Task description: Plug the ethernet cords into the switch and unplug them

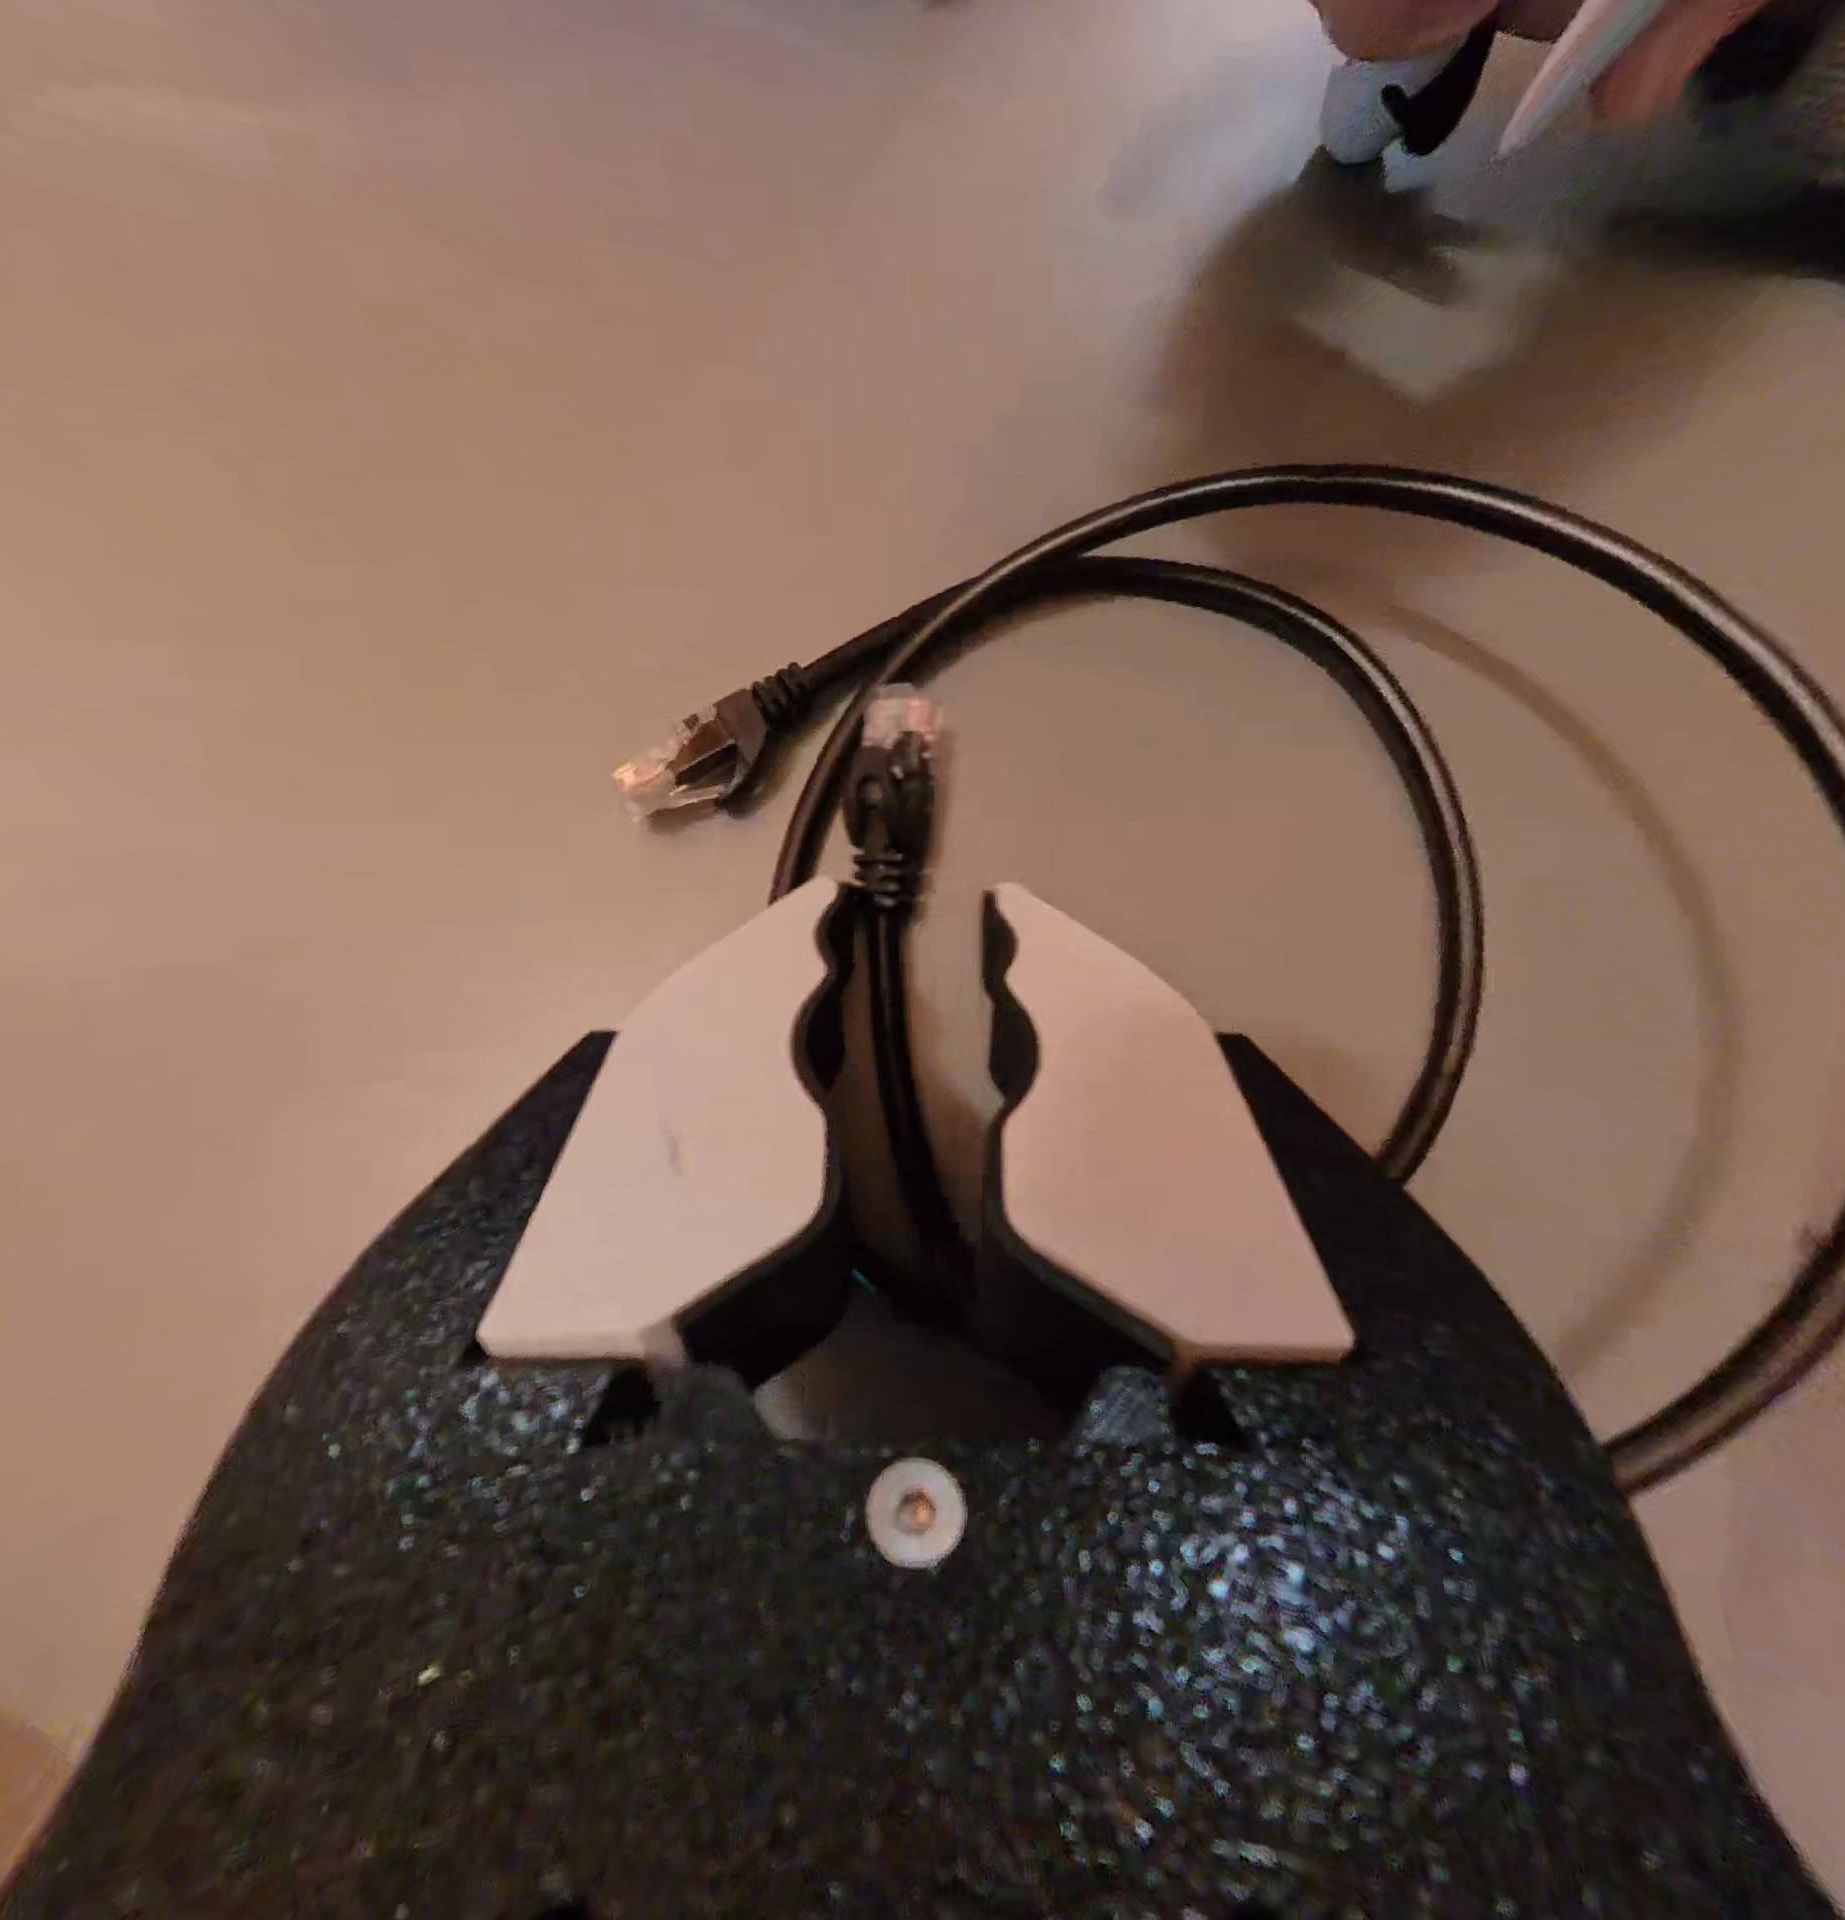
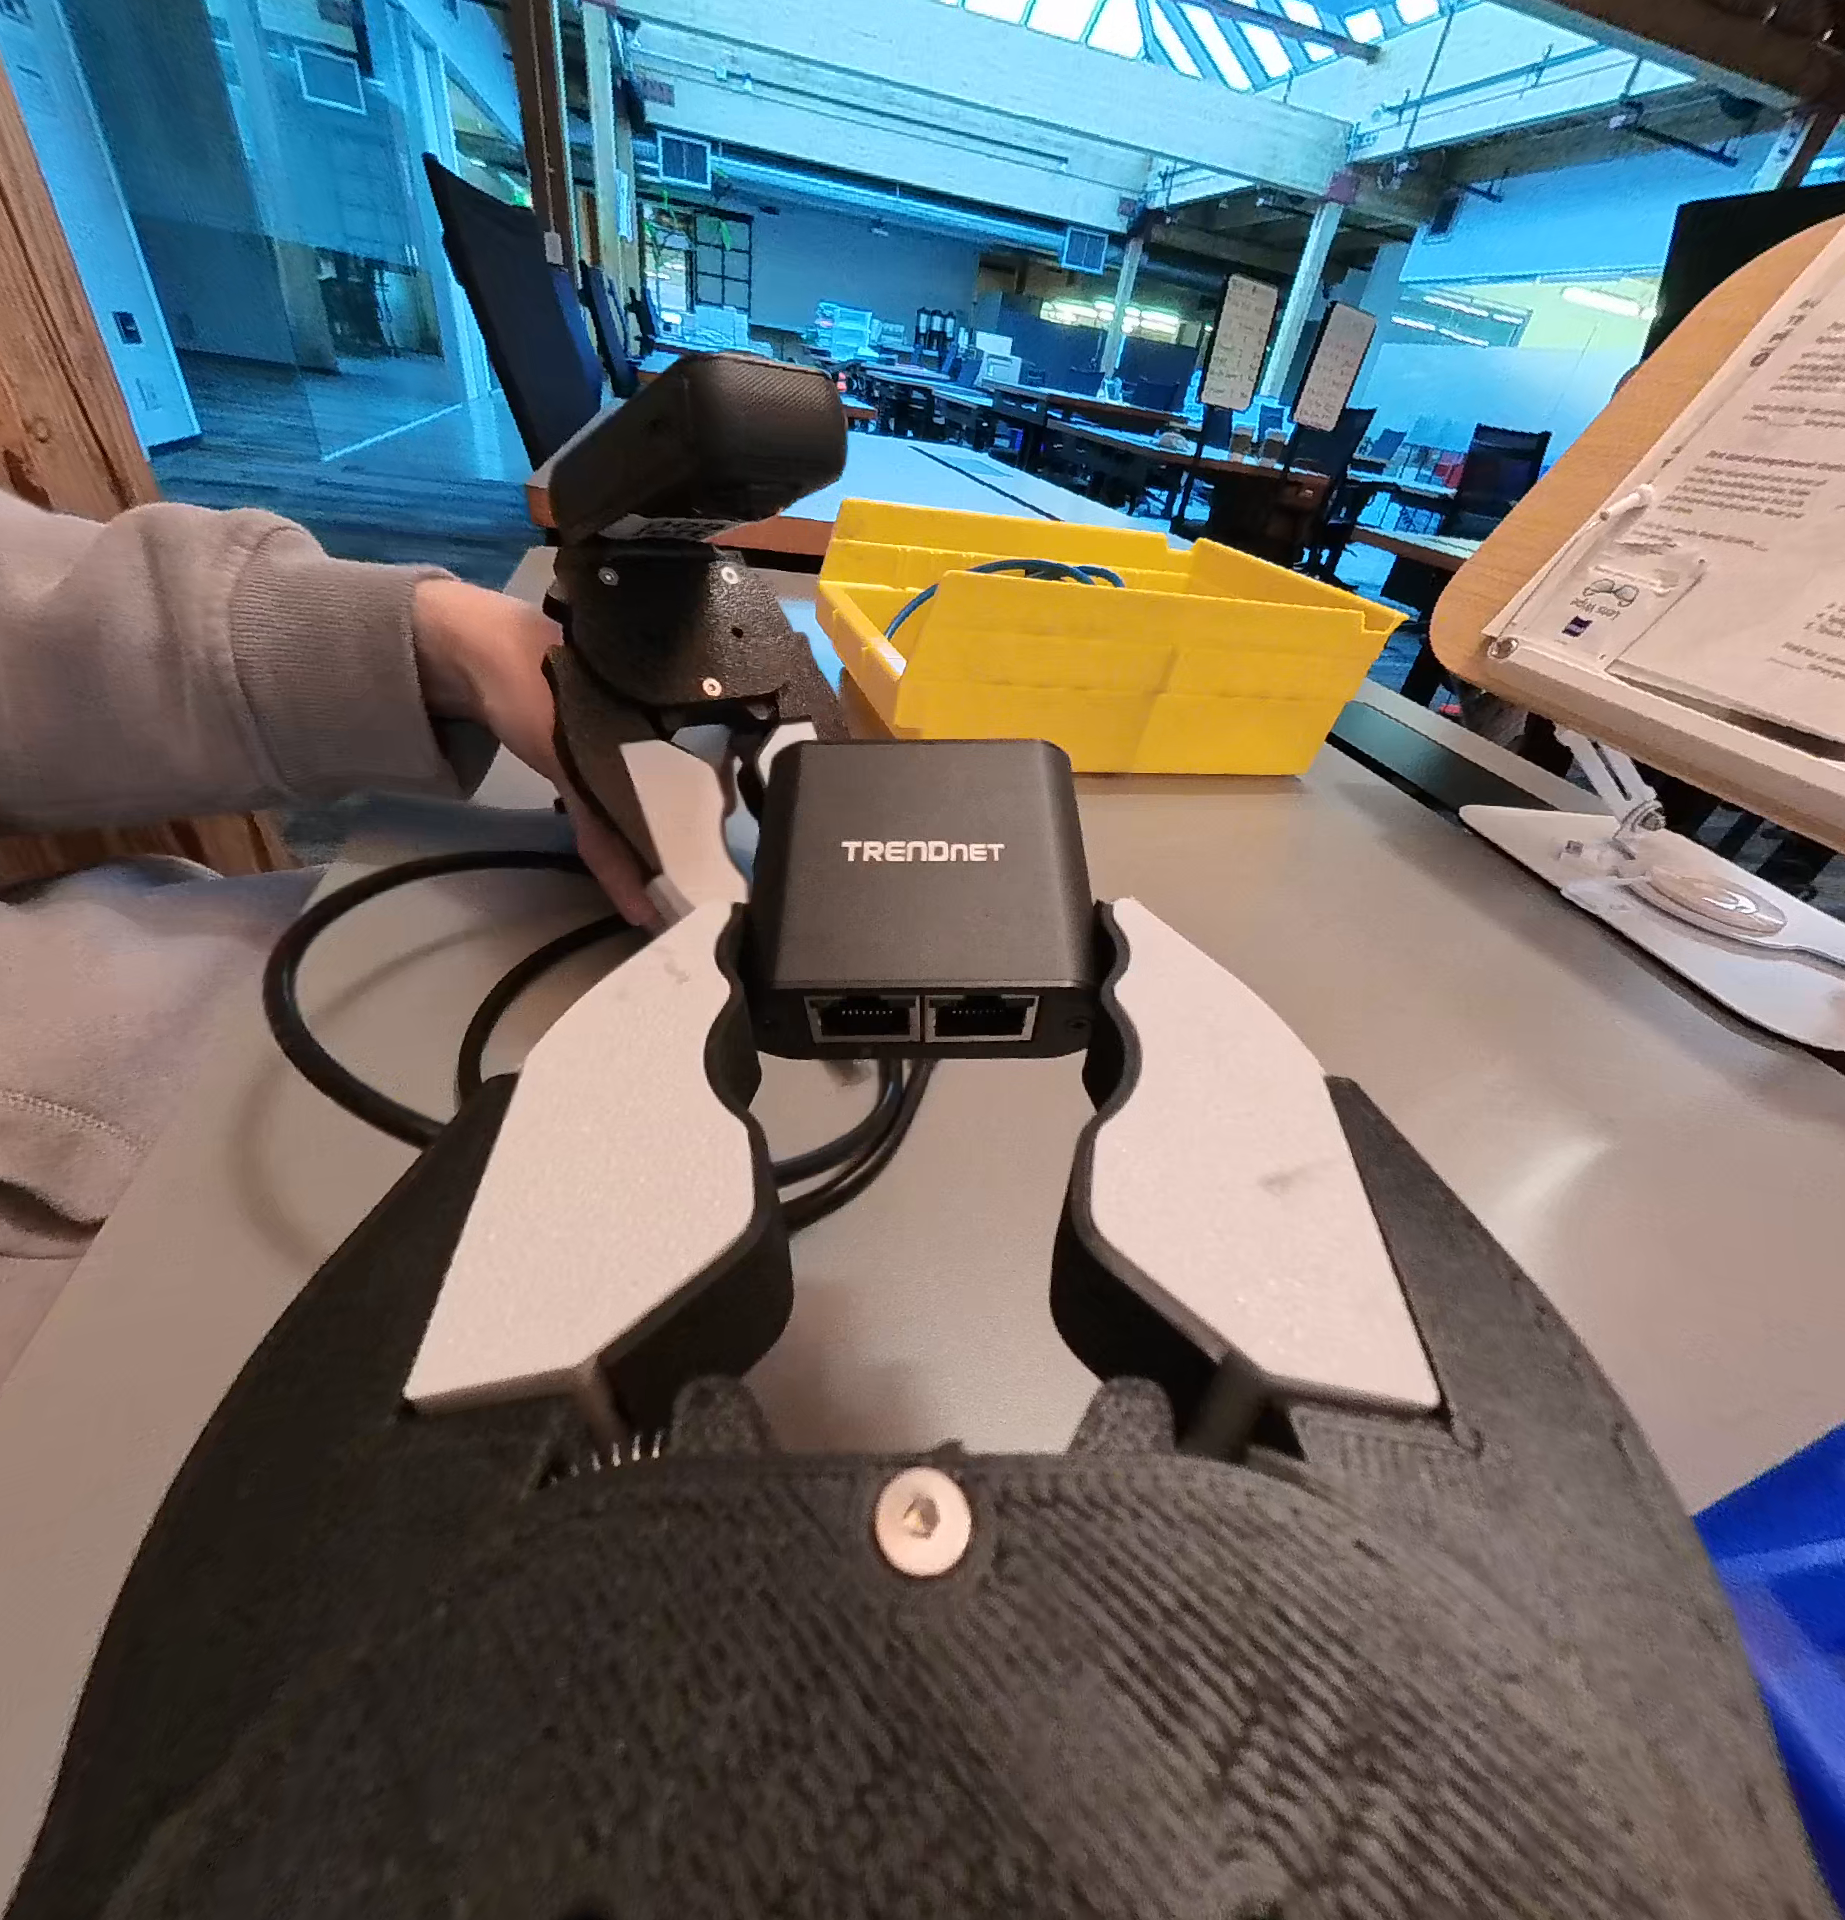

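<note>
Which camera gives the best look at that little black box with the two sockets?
The right wrist view: the switch sits sharp between the right gripper jaws, both sockets empty. In the left wrist view no black box can be made out.

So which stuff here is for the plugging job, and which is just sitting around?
For the job:
- switch, black, two empty ports, held by the right gripper
- black ethernet cord, one plug at the left gripper
- its other plug, loose on the table

Just sitting around:
- yellow bin with a blue cable
- paper stand
</note>
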{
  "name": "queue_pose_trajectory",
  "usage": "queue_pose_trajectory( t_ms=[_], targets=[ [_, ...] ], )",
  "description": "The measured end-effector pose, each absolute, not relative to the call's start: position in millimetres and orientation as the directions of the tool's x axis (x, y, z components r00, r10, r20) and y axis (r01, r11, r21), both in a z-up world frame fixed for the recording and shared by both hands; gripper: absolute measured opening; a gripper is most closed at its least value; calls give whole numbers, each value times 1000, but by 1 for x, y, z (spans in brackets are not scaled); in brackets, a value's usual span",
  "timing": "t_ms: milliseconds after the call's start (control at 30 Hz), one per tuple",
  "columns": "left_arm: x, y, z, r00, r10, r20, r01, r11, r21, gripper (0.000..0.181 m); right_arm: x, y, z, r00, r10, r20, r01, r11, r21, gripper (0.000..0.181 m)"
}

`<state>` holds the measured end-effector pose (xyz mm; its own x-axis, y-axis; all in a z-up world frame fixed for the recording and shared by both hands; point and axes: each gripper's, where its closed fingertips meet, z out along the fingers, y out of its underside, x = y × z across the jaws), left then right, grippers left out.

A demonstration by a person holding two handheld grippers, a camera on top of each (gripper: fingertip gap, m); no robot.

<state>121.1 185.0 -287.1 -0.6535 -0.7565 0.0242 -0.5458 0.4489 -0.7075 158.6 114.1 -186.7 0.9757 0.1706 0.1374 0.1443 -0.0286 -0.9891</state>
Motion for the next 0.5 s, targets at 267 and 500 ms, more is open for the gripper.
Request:
queue_pose_trajectory(
  t_ms=[267, 500],
  targets=[
    [121, 189, -289, -617, -787, 1, -566, 442, -696, 9, 156, 117, -192, 971, 175, 160, 174, -62, -983, 62],
    [111, 197, -250, -647, -735, -204, -404, 557, -725, 9, 149, 120, -196, 968, 203, 148, 169, -92, -981, 62]
  ],
)
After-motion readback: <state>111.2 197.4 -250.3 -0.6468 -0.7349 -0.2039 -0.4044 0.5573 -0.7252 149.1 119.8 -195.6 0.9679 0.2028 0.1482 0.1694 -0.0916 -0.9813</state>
